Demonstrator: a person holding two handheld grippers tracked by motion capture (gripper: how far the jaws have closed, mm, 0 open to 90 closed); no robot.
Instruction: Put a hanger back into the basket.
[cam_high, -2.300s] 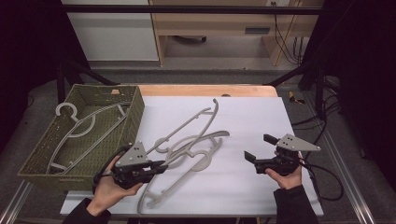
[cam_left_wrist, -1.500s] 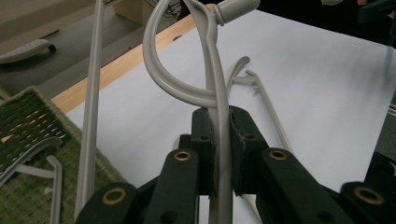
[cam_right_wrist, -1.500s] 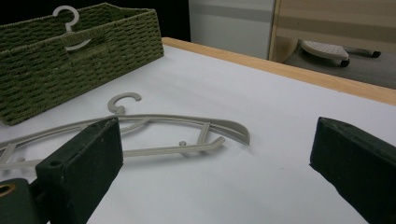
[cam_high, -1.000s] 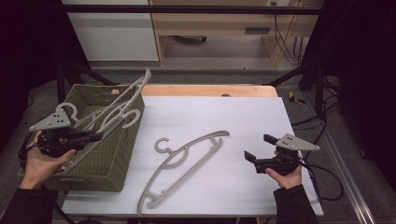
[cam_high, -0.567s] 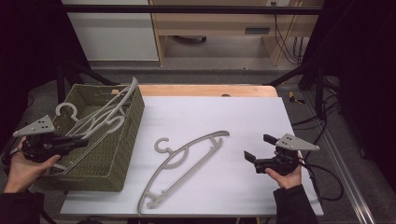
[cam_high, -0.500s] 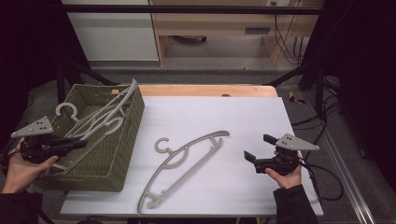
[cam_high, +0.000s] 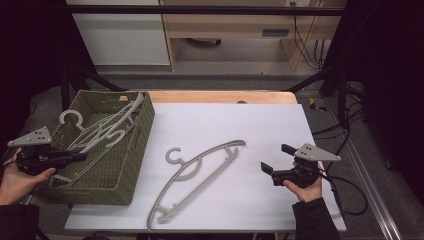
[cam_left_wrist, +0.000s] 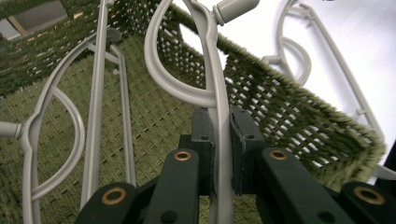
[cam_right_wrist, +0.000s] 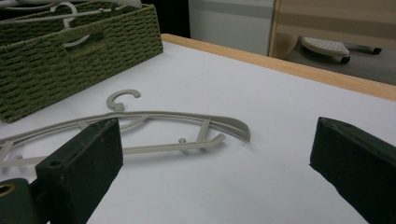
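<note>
My left gripper (cam_high: 75, 156) is at the near left corner of the green woven basket (cam_high: 146, 125), shut on a grey plastic hanger (cam_high: 117, 125) that slants across the basket, its far end resting on the far right rim. In the left gripper view the jaws clamp that hanger's bar (cam_left_wrist: 218, 93) over the basket floor (cam_left_wrist: 159, 116). Another grey hanger (cam_high: 70, 117) lies inside the basket. A third hanger (cam_high: 200, 181) lies flat on the white table. My right gripper (cam_high: 277, 158) hovers open to its right, and its own view has the hanger (cam_right_wrist: 187, 115) ahead of the open gripper (cam_right_wrist: 219, 163).
The basket (cam_right_wrist: 70, 51) takes up the table's left side. A wooden strip (cam_high: 225, 97) runs along the far table edge. A cable (cam_high: 350, 195) trails from the right gripper toward the right edge. White table surface (cam_high: 240, 120) lies between hanger and far edge.
My left gripper has carried one hanger from the table leftward over the basket and lowered it in. The right gripper and the hanger on the table have stayed put.
</note>
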